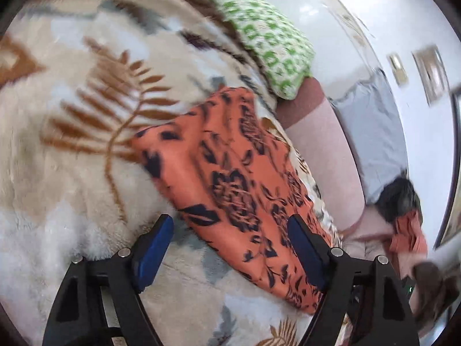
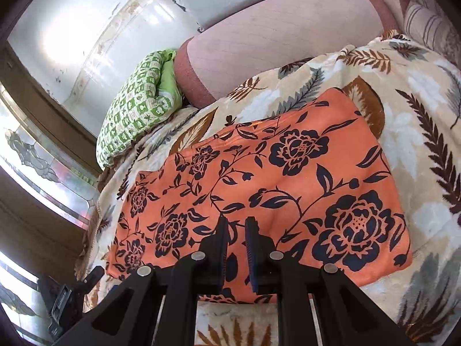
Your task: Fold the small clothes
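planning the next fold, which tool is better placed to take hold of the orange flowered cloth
Right. The right tool hangs over the folded orange floral cloth, jaws nearly closed with a small gap. The left tool is wide open, straddling only its edge above the leaf-print fleece blanket.

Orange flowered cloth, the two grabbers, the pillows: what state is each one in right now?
Orange flowered cloth: folded into a flat rectangle, lying on the blanket.
Left gripper: open, holding nothing.
Right gripper: nearly closed, over the cloth; whether it pinches the fabric is unclear.
Leaf-print blanket: spread out.
Green checked pillow: resting at the blanket's edge.
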